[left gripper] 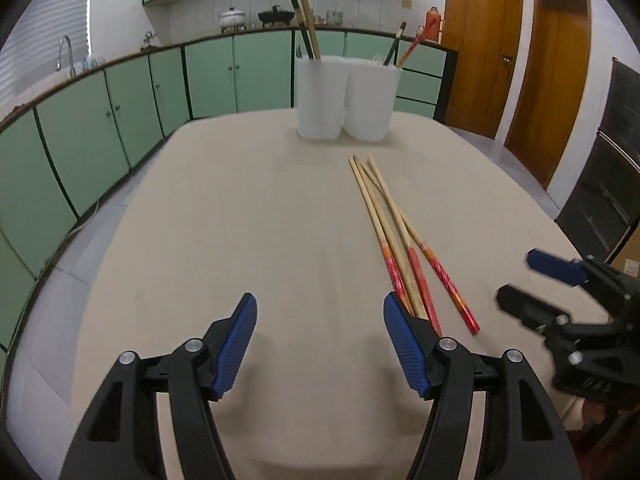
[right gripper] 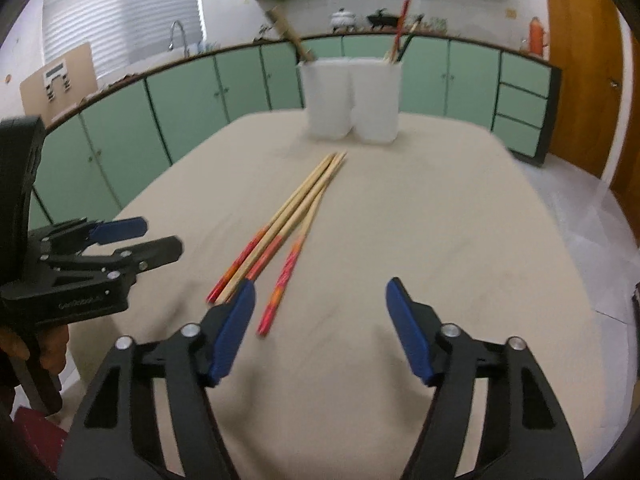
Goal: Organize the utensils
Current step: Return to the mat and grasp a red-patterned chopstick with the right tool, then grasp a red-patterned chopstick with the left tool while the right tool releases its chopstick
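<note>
Several wooden chopsticks with red and orange handles (left gripper: 394,232) lie in a loose bundle on the beige table (left gripper: 240,220), tips toward two white holders (left gripper: 342,98) at the far edge. The holders hold a few chopsticks upright. My left gripper (left gripper: 320,344) is open and empty, hovering left of the bundle's handle ends. In the right wrist view the chopsticks (right gripper: 298,220) lie ahead and left, and my right gripper (right gripper: 320,328) is open and empty just right of their handles. The holders (right gripper: 352,98) stand beyond.
Green kitchen cabinets (left gripper: 120,120) run along the left and back, with a sink (left gripper: 66,54) and pots on the counter. Wooden doors (left gripper: 516,60) stand at the right. The table edge (right gripper: 600,240) drops to a tiled floor.
</note>
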A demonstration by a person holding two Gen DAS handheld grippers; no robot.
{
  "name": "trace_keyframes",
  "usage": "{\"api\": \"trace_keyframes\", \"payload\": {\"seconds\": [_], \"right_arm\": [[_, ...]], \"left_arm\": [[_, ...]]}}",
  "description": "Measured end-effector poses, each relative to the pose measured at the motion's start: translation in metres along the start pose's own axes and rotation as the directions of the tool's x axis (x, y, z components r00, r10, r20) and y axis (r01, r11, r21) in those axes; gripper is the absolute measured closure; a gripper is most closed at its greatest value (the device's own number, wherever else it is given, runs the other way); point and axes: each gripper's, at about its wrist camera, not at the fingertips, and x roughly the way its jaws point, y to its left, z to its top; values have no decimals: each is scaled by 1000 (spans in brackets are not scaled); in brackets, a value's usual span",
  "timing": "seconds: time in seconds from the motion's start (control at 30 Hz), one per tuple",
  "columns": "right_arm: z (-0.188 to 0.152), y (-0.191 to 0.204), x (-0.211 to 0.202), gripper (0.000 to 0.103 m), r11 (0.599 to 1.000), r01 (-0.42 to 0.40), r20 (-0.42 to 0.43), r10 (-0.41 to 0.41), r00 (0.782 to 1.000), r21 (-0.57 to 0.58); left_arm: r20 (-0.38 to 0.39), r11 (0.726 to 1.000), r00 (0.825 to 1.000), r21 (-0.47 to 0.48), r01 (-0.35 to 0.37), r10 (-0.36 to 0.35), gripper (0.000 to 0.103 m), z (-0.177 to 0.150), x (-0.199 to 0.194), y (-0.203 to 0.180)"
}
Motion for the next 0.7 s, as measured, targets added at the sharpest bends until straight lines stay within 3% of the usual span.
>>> {"api": "trace_keyframes", "payload": {"seconds": [0.27,0.4,0.5,0.7], "right_arm": [[-3,20,13,72,998,-30,-67,26,997,-64],[-7,21,18,77,997,-29,-80,24,997,-65],[-6,19,19,93,998,-13,-79,8,997,-63],[-4,2,16,97,999,25,-82,-28,996,-39]], "left_arm": [[-14,1000,1000,-8,3,-3,38,-10,-1,0],[-13,1000,1000,-10,23,-23,38,-9,-1,-1],[-25,998,998,-15,55,-55,38,-10,0,-3],[-53,997,996,12,77,-77,38,-10,6,-15]]}}
